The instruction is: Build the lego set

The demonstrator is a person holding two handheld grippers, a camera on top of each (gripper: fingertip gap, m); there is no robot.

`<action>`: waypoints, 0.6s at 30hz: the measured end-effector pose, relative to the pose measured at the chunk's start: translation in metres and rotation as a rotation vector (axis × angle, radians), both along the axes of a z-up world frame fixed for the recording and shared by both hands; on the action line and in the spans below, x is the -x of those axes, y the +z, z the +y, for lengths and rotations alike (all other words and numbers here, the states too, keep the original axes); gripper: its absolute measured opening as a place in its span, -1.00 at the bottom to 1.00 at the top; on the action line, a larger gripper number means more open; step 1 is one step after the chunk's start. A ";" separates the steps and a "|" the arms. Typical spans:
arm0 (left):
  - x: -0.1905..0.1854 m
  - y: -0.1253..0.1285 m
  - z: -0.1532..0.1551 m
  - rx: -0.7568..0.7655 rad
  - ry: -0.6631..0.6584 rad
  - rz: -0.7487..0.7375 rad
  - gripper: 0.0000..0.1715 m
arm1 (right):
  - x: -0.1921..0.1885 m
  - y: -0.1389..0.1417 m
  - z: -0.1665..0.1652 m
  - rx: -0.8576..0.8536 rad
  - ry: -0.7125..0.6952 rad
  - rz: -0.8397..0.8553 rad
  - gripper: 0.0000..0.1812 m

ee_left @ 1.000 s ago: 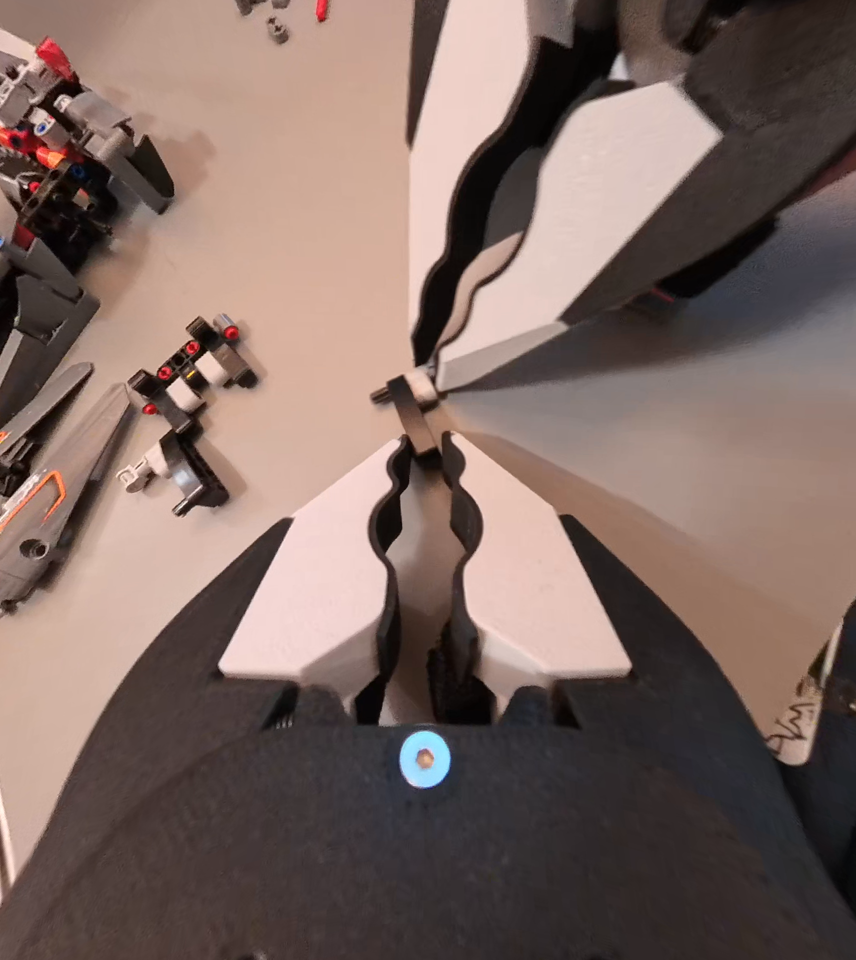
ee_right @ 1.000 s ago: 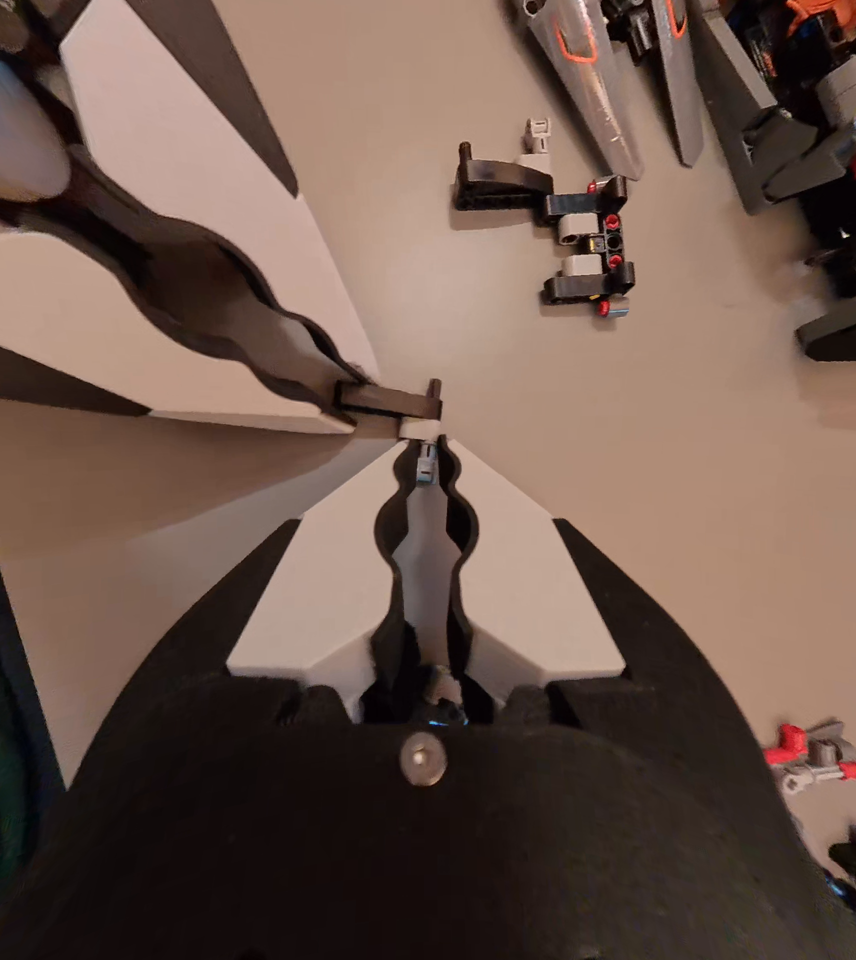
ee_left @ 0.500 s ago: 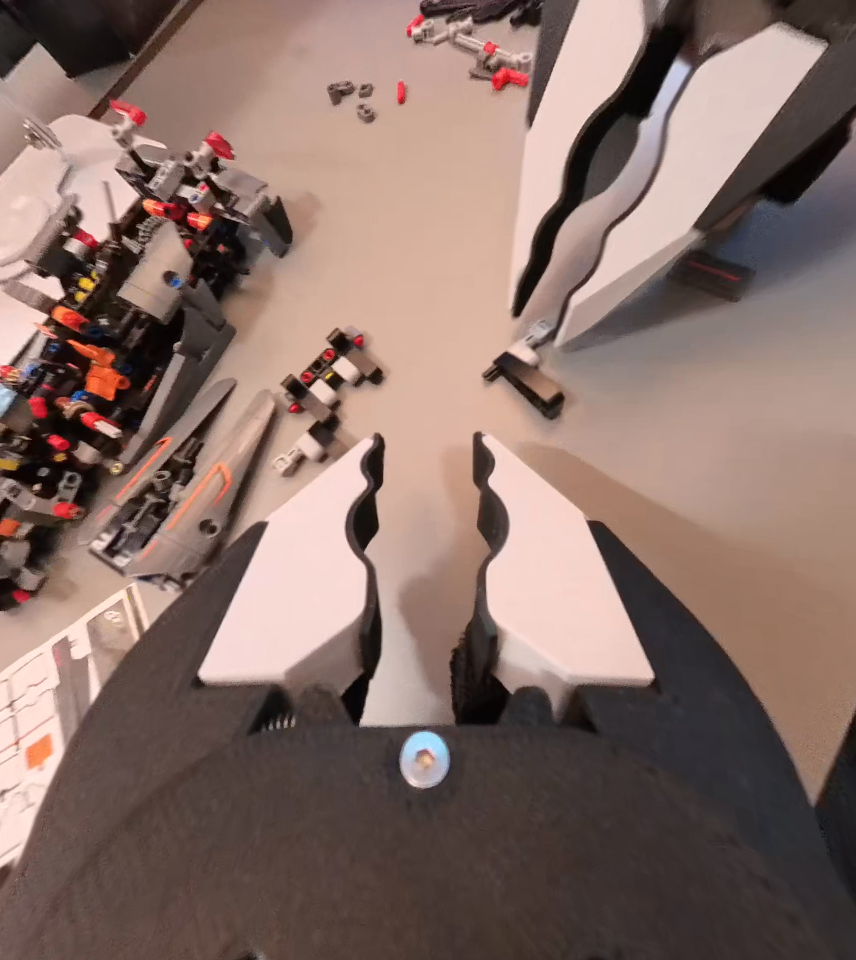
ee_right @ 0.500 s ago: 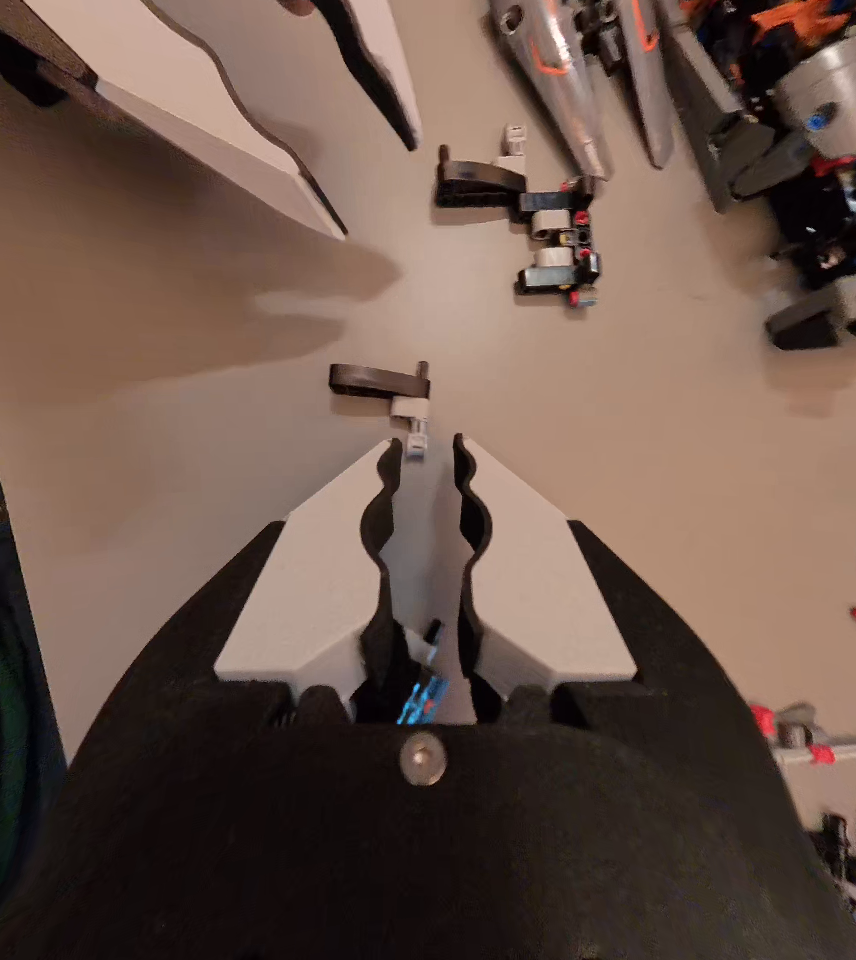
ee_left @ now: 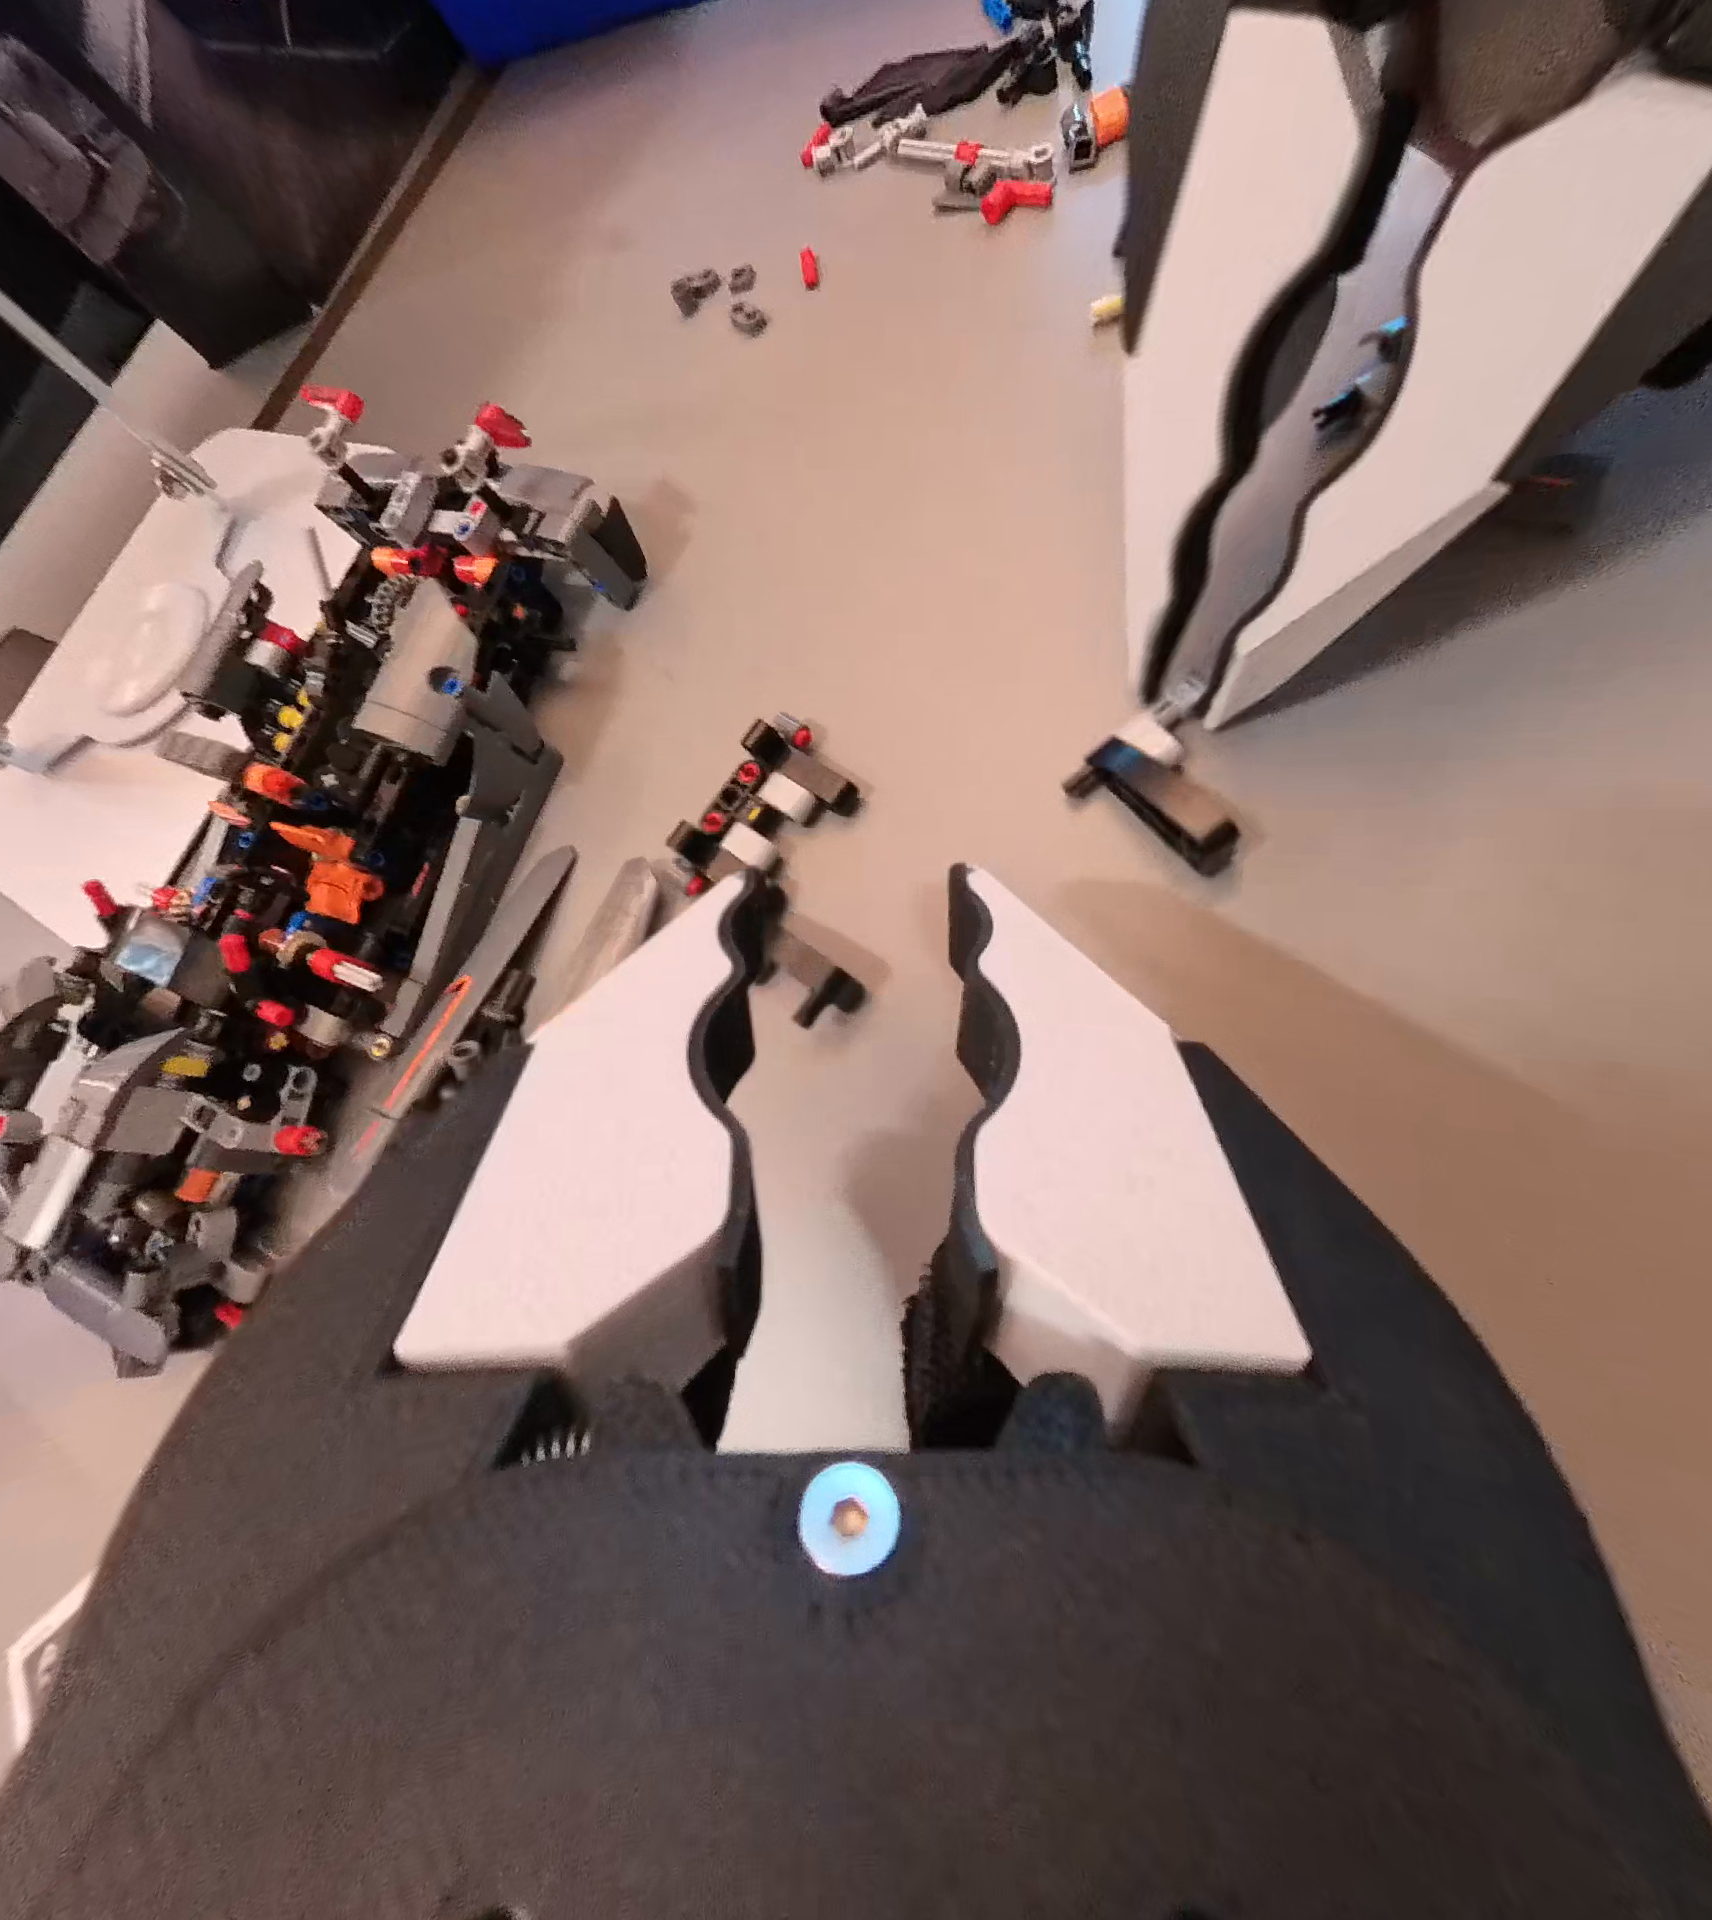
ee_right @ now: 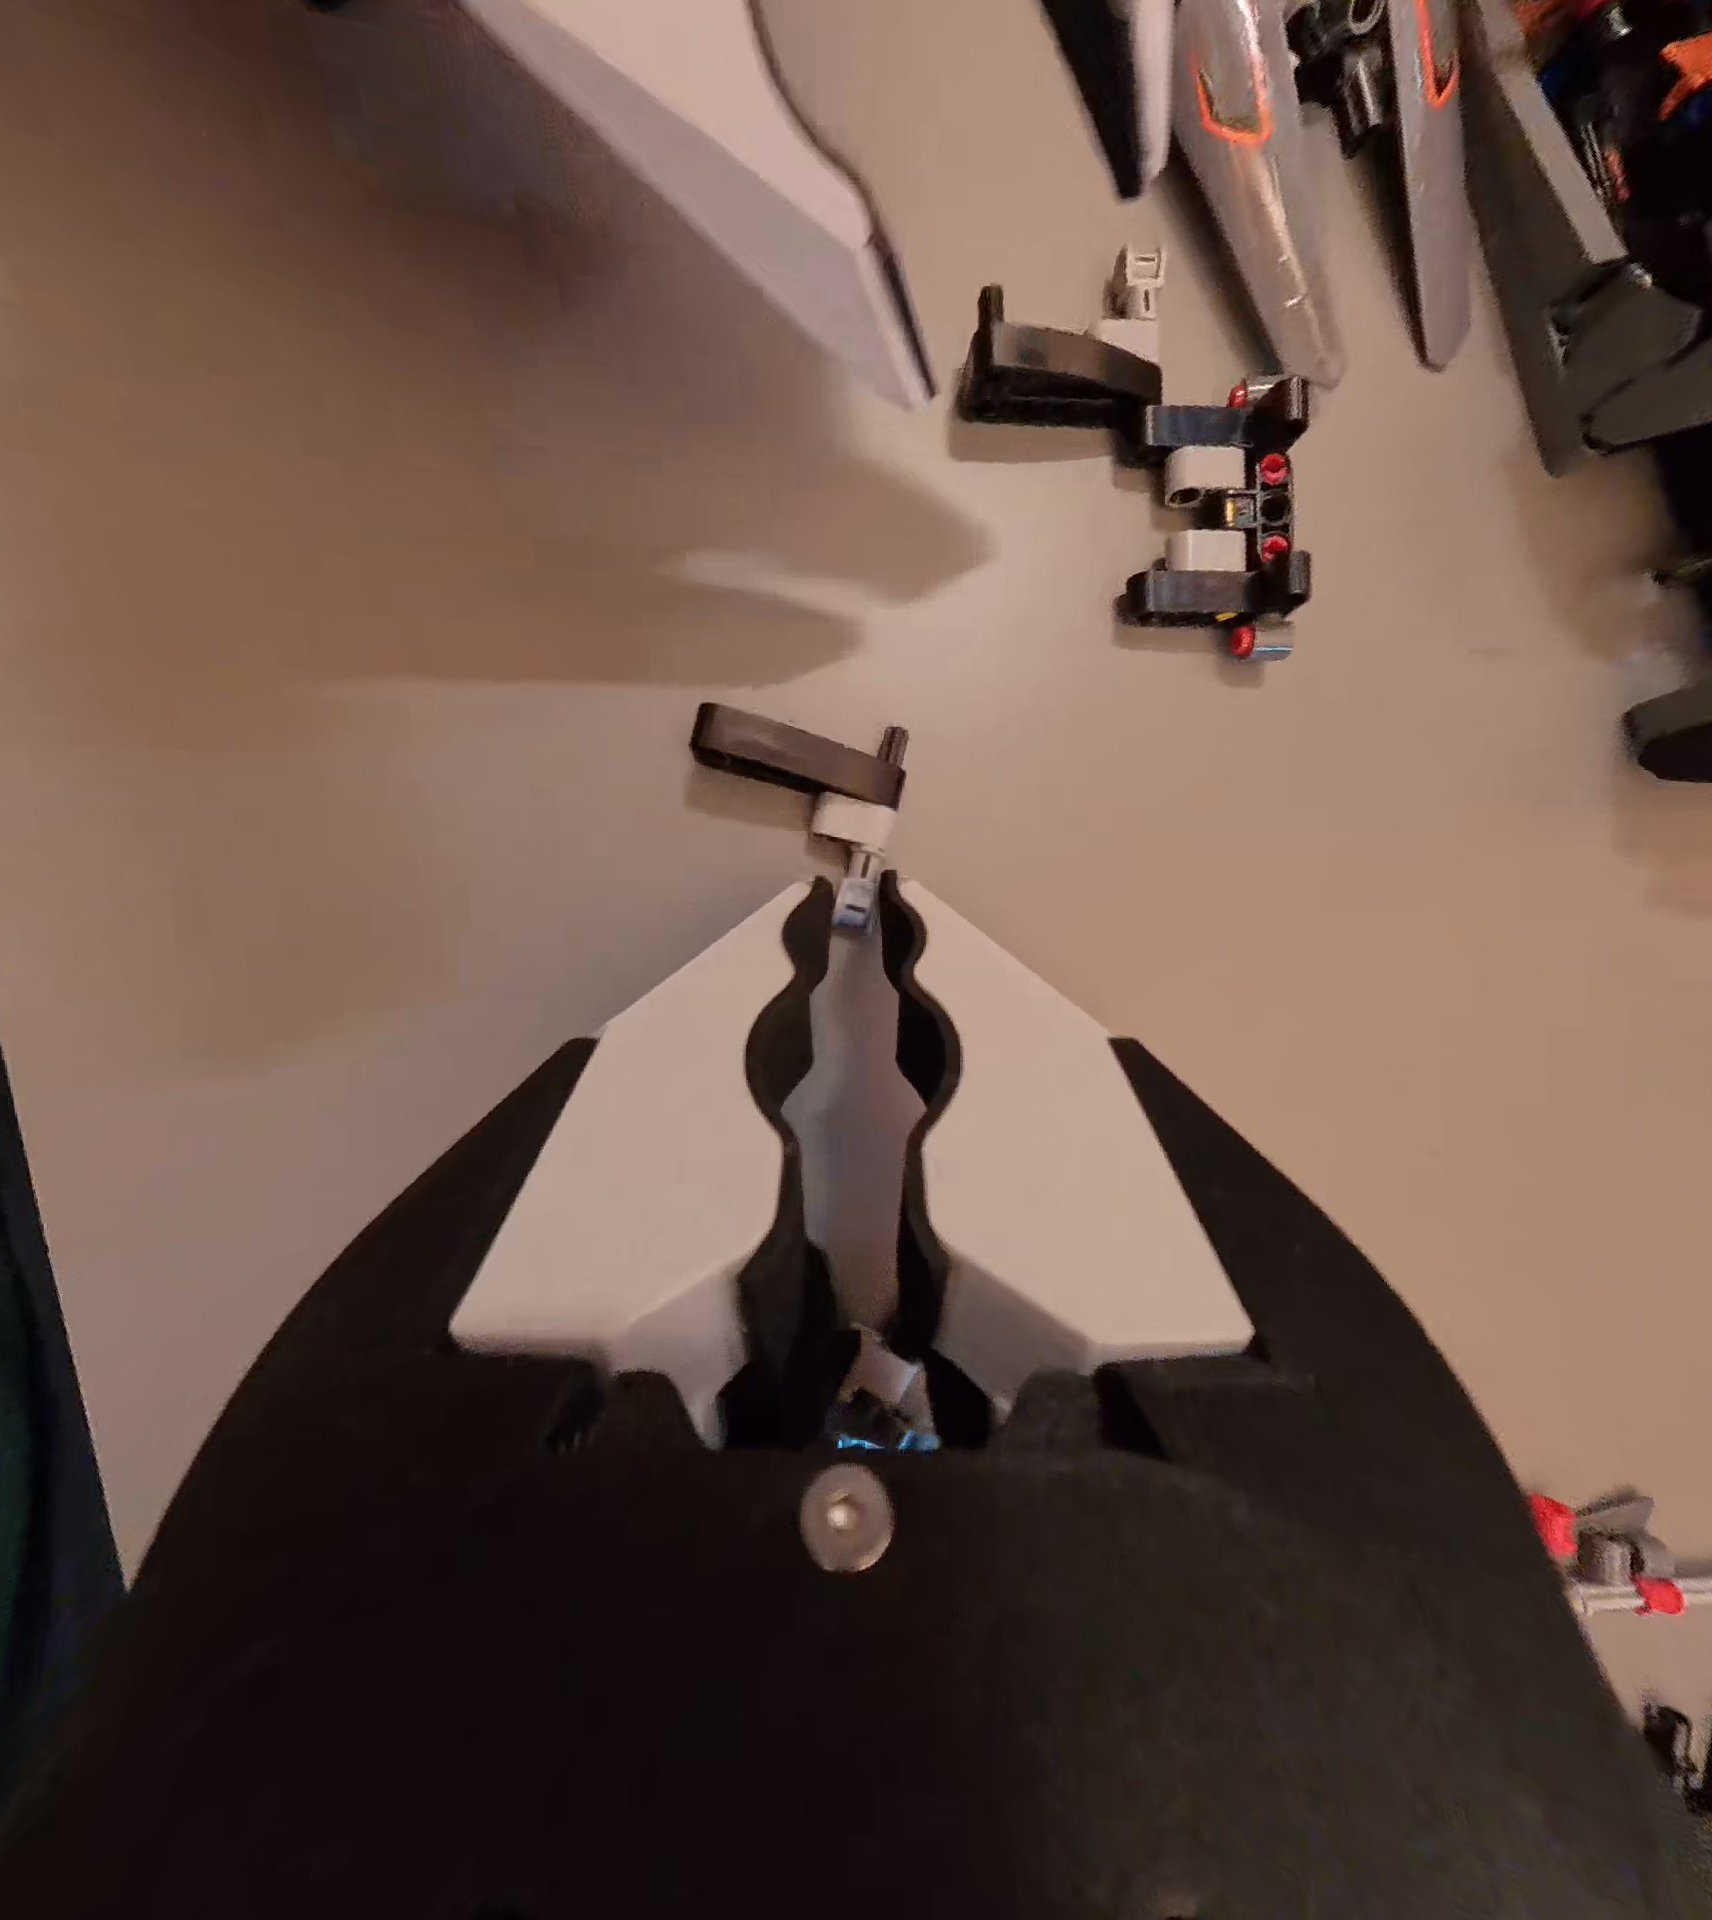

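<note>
Jaws of the left gripper stood wide apart with nothing between them, hanging above the counter; those of the right gripper were pinched narrow on the small blue-grey pin at their very tips. That pin ran into a white connector carrying a black lever arm, so the little sub-assembly hung from the right tips just over the counter, the arm reaching away to the left.

Just beyond the left tips lay a second small sub-assembly of black beams, white connectors and red pins, loose on the counter and joined to nothing larger. Beside it were two long grey panels with orange trim, also loose.

Farther left sat the main model, a dense black and grey body studded with red, orange and blue pieces, partly resting on a white sheet. It looked well advanced, though not finished.

At the far end were scattered small grey bits, a red pin and a grey-and-red rod assembly. By my judgement, the bulk was built, while the held piece, the loose sub-assembly, the panels and the far parts remained to be fitted.
</note>
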State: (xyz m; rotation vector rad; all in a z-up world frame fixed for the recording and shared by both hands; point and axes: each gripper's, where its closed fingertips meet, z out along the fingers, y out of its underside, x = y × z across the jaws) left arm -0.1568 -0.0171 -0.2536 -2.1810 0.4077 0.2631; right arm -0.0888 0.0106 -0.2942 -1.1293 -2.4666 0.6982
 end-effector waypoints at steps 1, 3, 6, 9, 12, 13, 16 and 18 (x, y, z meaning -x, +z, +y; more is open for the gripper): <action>0.005 0.001 0.001 -0.002 0.007 0.004 -0.61 | 0.001 0.000 0.000 -0.003 0.001 0.001 -0.93; 0.013 0.002 0.003 0.001 0.008 0.015 -0.61 | 0.001 0.000 0.000 -0.001 0.001 -0.006 -0.94; 0.018 0.003 0.006 0.004 -0.015 0.033 -0.61 | 0.002 0.000 0.004 -0.018 -0.001 -0.007 -0.94; 0.021 0.002 0.008 0.008 -0.037 0.044 -0.61 | 0.003 0.000 0.007 -0.023 -0.005 -0.011 -0.93; 0.024 -0.001 0.009 0.014 -0.045 0.050 -0.61 | 0.005 0.000 0.012 -0.035 -0.015 -0.010 -0.93; 0.024 -0.002 0.010 0.015 -0.055 0.048 -0.61 | 0.006 0.000 0.012 -0.033 -0.016 -0.007 -0.93; 0.027 0.001 0.013 0.001 -0.066 0.068 -0.62 | 0.005 0.002 0.011 -0.020 -0.006 -0.007 -0.87; 0.030 0.005 0.017 -0.011 -0.082 0.067 -0.61 | 0.006 0.002 0.010 -0.018 -0.006 -0.008 -0.87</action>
